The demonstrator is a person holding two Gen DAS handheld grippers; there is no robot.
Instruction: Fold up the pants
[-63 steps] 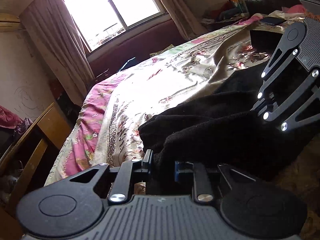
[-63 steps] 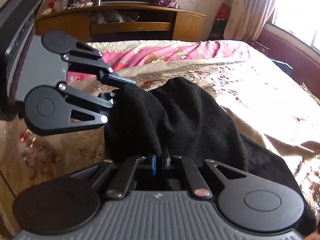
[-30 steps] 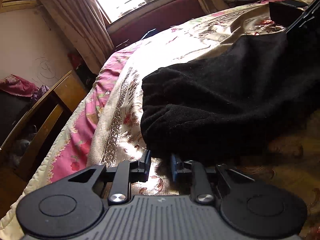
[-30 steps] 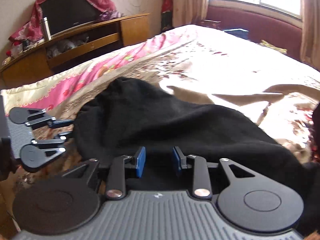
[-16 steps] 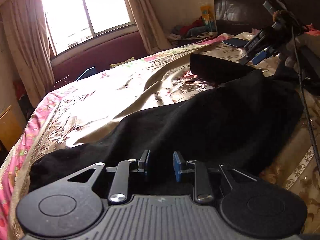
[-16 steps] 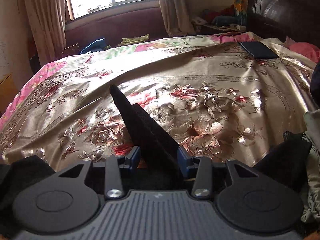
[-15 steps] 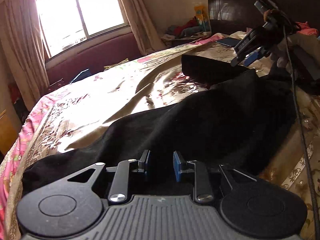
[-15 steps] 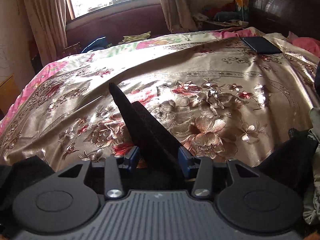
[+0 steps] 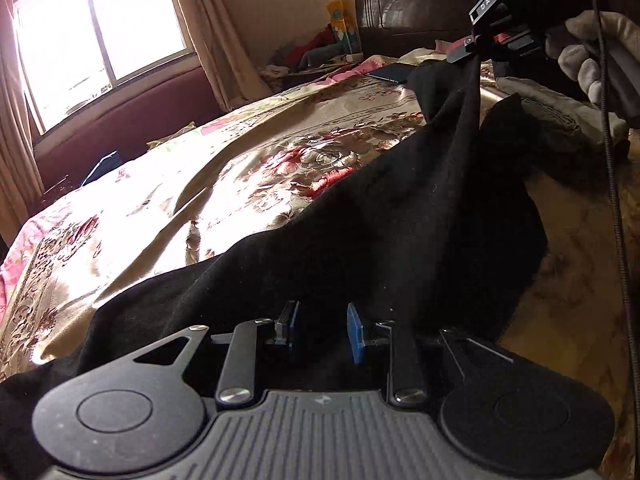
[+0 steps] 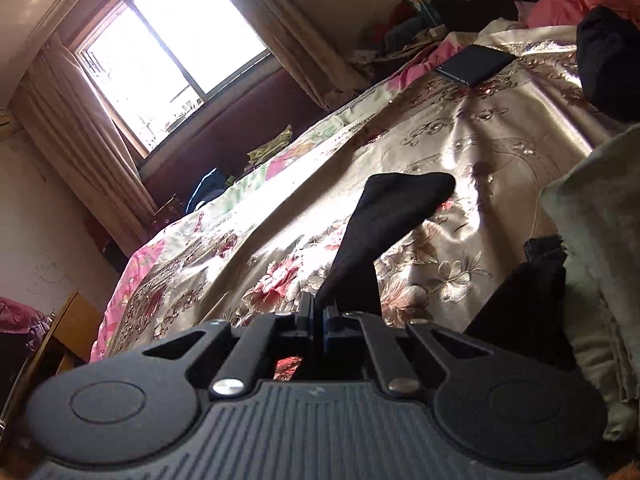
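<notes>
Only left wrist view shows gloved hand point(image 9: 596, 60) behind right tongs point(image 9: 474, 46).

Pants point(image 9: 400, 216) on bed point(image 9: 280, 152), phone point(image 10: 474, 65) prob. behind.

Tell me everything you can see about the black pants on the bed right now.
The black pants are a soft, fleecy-looking dark fabric, spread crumpled across the floral gold bedspread. One end is pinched in the shut jaws of the right gripper and lifted off the bed, so the cloth rises in a taut ridge toward it, with a loose flap sticking out past the jaws. The other end lies between the parted jaws of the left gripper; whether they press it is unclear.
</notes>
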